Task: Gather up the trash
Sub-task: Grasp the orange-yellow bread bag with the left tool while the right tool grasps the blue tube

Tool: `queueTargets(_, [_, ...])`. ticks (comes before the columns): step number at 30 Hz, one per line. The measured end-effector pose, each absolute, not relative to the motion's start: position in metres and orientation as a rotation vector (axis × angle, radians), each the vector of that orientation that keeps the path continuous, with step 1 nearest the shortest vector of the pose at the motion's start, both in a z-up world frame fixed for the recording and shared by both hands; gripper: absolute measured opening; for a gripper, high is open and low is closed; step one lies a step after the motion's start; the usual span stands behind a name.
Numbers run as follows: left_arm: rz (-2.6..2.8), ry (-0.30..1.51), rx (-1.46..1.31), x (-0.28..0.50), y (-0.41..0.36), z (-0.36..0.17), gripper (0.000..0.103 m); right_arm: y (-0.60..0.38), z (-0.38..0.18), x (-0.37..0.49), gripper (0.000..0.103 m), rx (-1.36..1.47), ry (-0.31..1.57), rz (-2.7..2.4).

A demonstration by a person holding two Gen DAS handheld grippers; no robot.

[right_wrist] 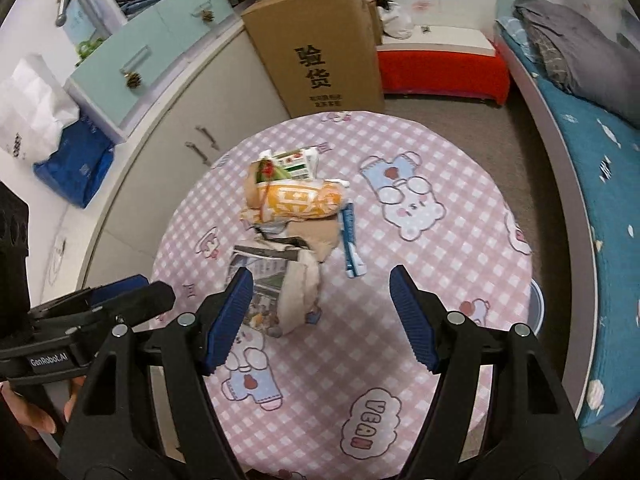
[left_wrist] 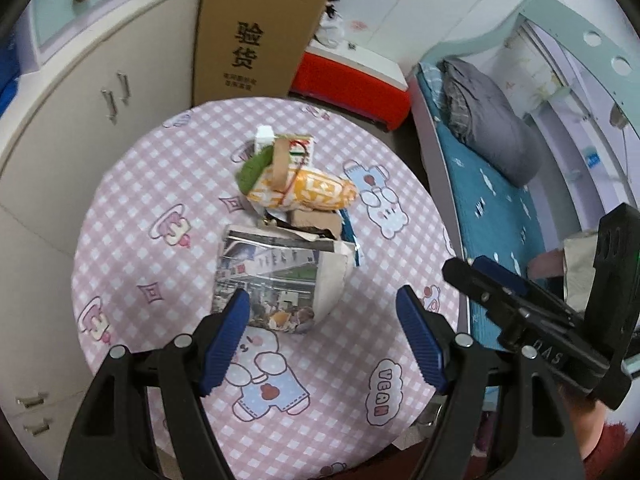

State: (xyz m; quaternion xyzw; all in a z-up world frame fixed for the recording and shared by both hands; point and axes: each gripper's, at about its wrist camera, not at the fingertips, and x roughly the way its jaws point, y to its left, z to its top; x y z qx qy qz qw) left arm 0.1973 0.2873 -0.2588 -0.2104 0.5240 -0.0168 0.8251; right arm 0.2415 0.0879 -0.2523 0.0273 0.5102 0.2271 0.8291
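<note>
Left tool (left_wrist: pixel 322 338) hung released and empty above the near side of the round table (left_wrist: pixel 120 216), jaws spread wide, likely so they could drop over a bulky piece. Right tool (right_wrist: pixel 320 320) was the same: released, nothing between its jaws, angled down at the same heap. The trash sat bunched at the table's middle, which made one sweep possible: a folded newspaper bundle (left_wrist: pixel 276 280) nearest, torn brown cardboard (left_wrist: pixel 316 222) behind it, an orange printed packet (left_wrist: pixel 308 192) on top, a green-and-white carton (right_wrist: pixel 298 162) farthest. A blue-and-white strip (right_wrist: pixel 350 240) lay just beside the heap. Neither tool touched anything; judged step: approach, newspaper first.
</note>
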Motion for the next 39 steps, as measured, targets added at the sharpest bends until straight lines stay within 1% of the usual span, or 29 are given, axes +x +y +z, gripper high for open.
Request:
queueTargets(6, [-0.111,1.141,-0.356,0.228,0.273,-0.272,0.074,0.073,-0.272,0.256,0.070,0.093,1.120,0.430])
queueTargets(10, [-0.166,1.133,-0.215,0.260,0.255,-0.277,0.074,0.062,-0.285,0.276,0.070,0.124,1.141,0.399])
queueTargets(17, [-0.189,1.126,-0.010,0.318,0.241,-0.304,0.073,0.056,-0.307,0.311,0.070,0.104,1.186,0.376])
queueTargets(18, [-0.190,1.126,0.023,0.323,0.239,-0.306,0.072,0.055,-0.311,0.317,0.070,0.111,1.196,0.375])
queueTargets(24, [-0.228,1.158,0.154,0.350,0.232,-0.327,0.071,0.058,-0.331,0.338,0.070,0.119,1.237,0.385])
queueTargets(30, [-0.280,1.204,0.279,0.357,0.229,-0.348,0.071,0.071,-0.342,0.349,0.070,0.119,1.270,0.437])
queueTargets(32, [-0.278,1.227,0.293,0.360,0.234,-0.354,0.071,0.078,-0.348,0.351,0.068,0.109,1.284,0.457])
queueTargets(34, [-0.271,1.234,0.293,0.360,0.239,-0.356,0.071,0.085,-0.354,0.352,0.060,0.104,1.309,0.486])
queueTargets(35, [-0.266,1.239,0.290,0.360,0.242,-0.357,0.067,0.089,-0.358,0.352,0.058,0.096,1.318,0.496])
queueTargets(36, [-0.258,1.242,0.290,0.360,0.244,-0.359,0.058,0.092,-0.360,0.352,0.054,0.088,1.324,0.505])
queueTargets(37, [-0.242,1.241,0.290,0.360,0.246,-0.360,0.053,0.097,-0.364,0.352,0.050,0.075,1.336,0.517])
queueTargets(38, [-0.235,1.249,0.270,0.360,0.250,-0.360,0.047,0.101,-0.367,0.352,0.048,0.070,1.347,0.529])
queueTargets(39, [-0.232,1.249,0.236,0.360,0.253,-0.359,0.045,0.104,-0.369,0.352,0.045,0.064,1.353,0.537])
